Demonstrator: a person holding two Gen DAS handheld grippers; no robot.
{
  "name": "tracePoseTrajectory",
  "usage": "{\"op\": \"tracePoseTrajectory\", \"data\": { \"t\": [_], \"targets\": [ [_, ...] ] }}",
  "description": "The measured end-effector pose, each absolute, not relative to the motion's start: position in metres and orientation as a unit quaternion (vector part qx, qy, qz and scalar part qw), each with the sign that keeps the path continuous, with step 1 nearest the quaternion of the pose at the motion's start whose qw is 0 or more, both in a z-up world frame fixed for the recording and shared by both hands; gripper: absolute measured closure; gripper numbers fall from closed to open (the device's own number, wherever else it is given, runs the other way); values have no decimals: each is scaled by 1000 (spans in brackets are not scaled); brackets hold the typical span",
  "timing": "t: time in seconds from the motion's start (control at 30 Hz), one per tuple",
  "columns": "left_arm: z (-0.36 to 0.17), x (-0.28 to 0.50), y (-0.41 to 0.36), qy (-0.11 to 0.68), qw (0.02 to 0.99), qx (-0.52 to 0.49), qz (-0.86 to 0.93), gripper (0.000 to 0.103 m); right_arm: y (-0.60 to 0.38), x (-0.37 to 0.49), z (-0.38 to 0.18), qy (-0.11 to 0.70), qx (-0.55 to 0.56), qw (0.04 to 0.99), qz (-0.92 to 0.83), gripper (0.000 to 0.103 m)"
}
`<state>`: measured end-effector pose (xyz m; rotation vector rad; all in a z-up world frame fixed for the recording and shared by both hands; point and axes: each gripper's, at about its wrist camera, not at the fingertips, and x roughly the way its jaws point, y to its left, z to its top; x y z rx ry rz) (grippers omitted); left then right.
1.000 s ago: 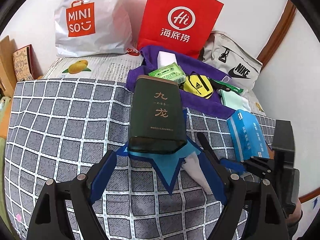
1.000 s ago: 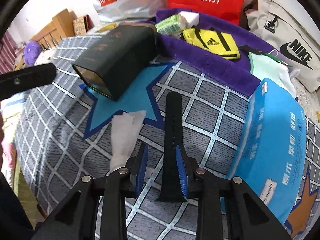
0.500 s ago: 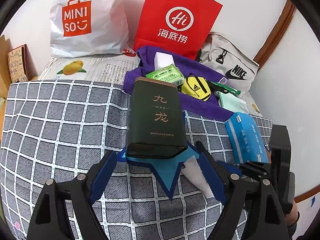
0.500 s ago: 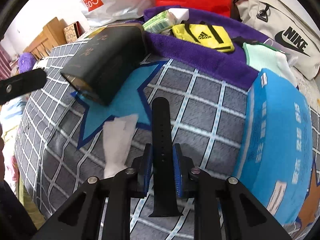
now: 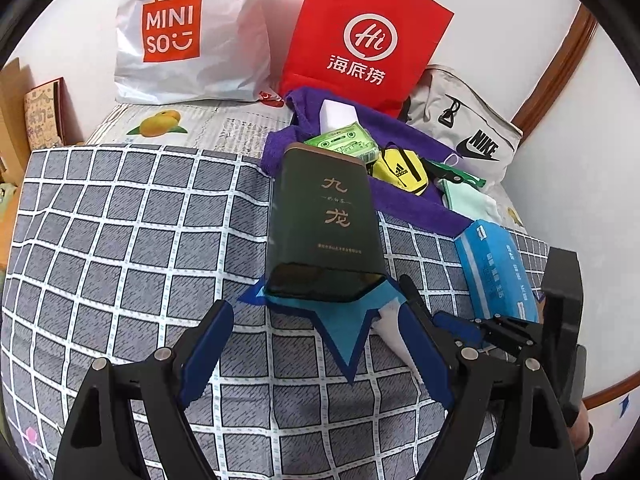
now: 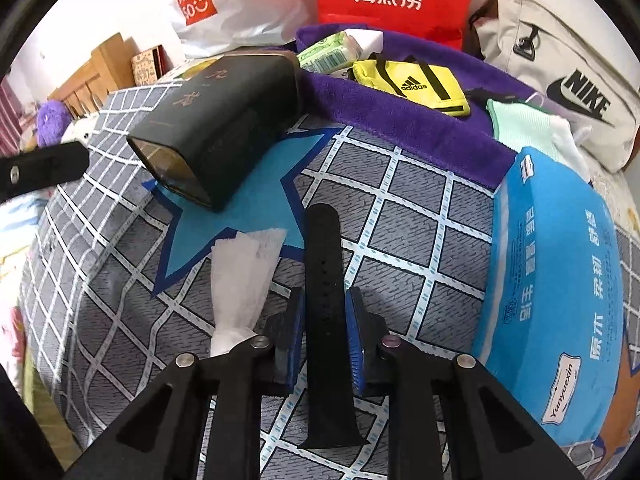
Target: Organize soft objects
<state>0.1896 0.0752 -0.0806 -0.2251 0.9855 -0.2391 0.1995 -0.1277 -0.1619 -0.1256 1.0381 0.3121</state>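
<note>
Right gripper (image 6: 323, 330): clamping a black strap (image 6: 325, 280), jaws having just been closing.
Tissue (image 6: 240, 276): lying just left.
Tin (image 6: 218, 120): lying on a star (image 6: 256, 200).

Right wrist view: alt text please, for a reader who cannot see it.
The right gripper has closed its blue pads on a black strap lying on a grey checked bedcover. A white tissue lies left of it, a dark green tin beyond, and a blue tissue pack to the right.

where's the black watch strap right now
In the right wrist view the black watch strap lies on the checked bedcover between the right tool's pads, with the white tissue left and blue tissue pack right.
</note>
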Motion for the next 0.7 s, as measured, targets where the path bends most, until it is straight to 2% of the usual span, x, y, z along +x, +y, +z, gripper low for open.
{"op": "tracePoseTrajectory", "data": {
  "t": [0.27,0.7],
  "targets": [
    [-88,182,59,485,861,-98,-120,19,-142,186,-136,476,-38,866,150,83],
    [-114,176,-9,511,841,-44,-172,19,-187,147,-79,415,-23,900,133,83]
  ]
}}
